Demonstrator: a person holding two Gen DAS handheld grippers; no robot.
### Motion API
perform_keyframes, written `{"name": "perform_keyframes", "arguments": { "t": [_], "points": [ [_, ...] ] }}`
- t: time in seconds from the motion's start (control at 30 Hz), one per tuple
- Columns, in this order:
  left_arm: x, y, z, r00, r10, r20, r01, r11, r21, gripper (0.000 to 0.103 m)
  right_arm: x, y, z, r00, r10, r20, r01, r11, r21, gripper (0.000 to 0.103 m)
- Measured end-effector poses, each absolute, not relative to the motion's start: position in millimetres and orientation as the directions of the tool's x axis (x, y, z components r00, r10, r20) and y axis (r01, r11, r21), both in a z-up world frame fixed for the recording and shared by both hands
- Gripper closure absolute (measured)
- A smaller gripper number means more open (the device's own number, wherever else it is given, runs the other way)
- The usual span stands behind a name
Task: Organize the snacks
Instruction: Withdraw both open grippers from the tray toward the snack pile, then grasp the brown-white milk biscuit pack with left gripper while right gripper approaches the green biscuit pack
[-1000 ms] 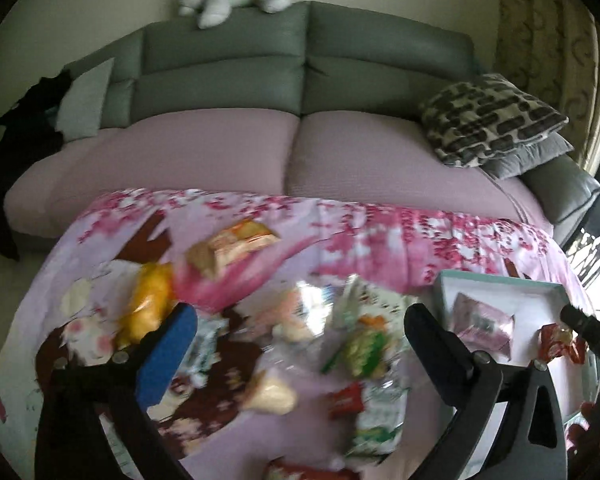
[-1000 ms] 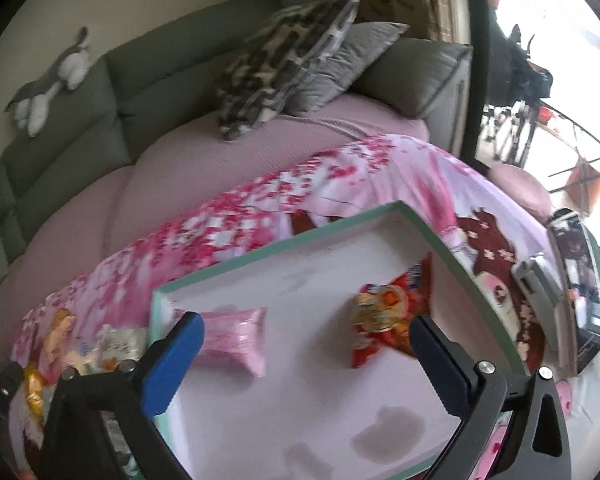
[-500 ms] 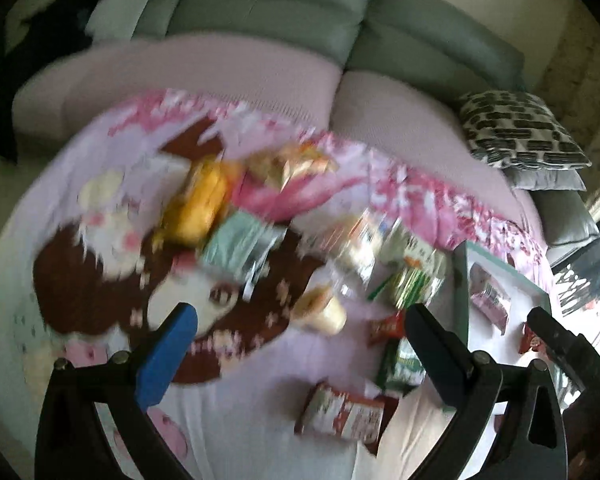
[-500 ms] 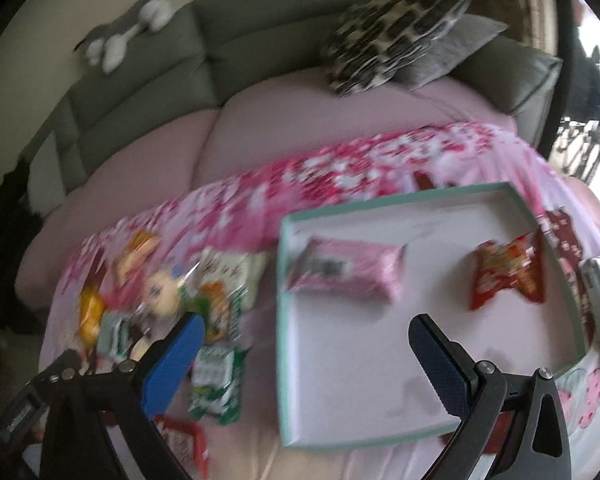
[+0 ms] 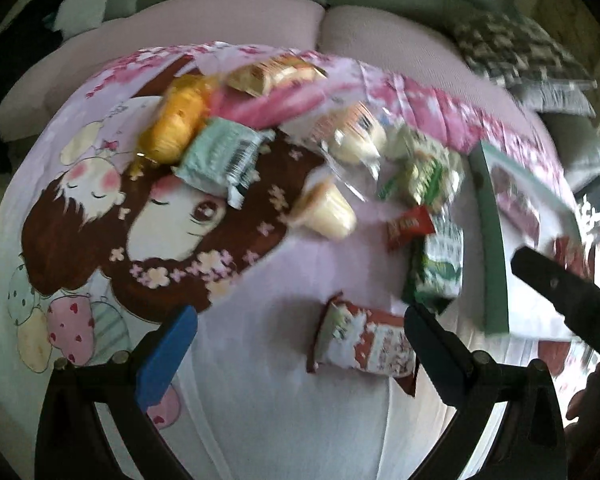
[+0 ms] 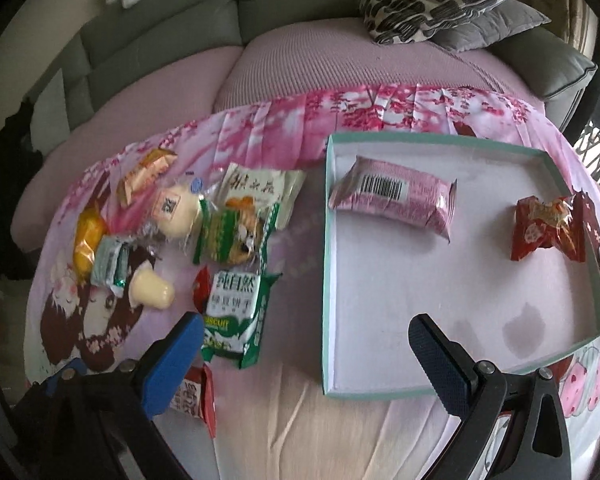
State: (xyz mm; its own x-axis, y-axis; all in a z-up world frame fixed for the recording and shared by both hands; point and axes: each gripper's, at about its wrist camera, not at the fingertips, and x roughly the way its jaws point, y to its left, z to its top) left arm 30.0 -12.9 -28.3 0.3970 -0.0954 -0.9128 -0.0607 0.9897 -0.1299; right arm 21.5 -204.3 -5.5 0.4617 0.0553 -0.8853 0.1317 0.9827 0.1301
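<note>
Both tools hang wide open and empty over the cartoon cloth [image 5: 100, 208]: the left gripper [image 5: 300, 344] above a red and white packet [image 5: 364, 344], the right gripper [image 6: 304, 356] near the tray [image 6: 327, 264], which holds a pink bar [image 6: 396, 200] and red sweet [image 6: 544, 224]; other snacks [image 6: 232, 236] lie left of it

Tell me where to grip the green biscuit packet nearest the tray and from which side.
Probably grip the green biscuit packet across its middle, from above. It lies flat on the cloth, long axis running away from the right gripper, so its two long edges are clear.
</note>
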Motion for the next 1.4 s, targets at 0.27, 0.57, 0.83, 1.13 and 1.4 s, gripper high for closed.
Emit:
{"name": "perform_keyframes", "arguments": {
  "t": [0.27,0.57,0.83,1.13,1.4],
  "points": [
    [34,-41,-47,0.321,-0.152,-0.935,0.035,0.988,-0.149,0.0,23,-204,-14,0.434,0.086,-0.897,0.122,0.981,0.153,0.0],
    [36,-66,-54,0.277,-0.156,-0.948,0.106,0.986,-0.131,0.0,27,-215,-15,0.431,0.097,-0.897,0.156,0.971,0.181,0.0],
    [46,-67,-56,0.271,-0.149,-0.951,0.103,0.987,-0.125,0.028,27,-215,-16,0.431,0.094,-0.897,0.157,0.972,0.177,0.0],
    [43,-50,-42,0.314,-0.165,-0.935,0.073,0.986,-0.149,0.038,28,-210,-15,0.431,0.09,-0.898,0.141,0.976,0.166,0.0],
    [47,-6,-29,0.375,-0.119,-0.919,-0.073,0.985,-0.157,0.038,28,-191,-13,0.437,0.099,-0.894,0.061,0.988,0.14,0.007]
  ]
}}
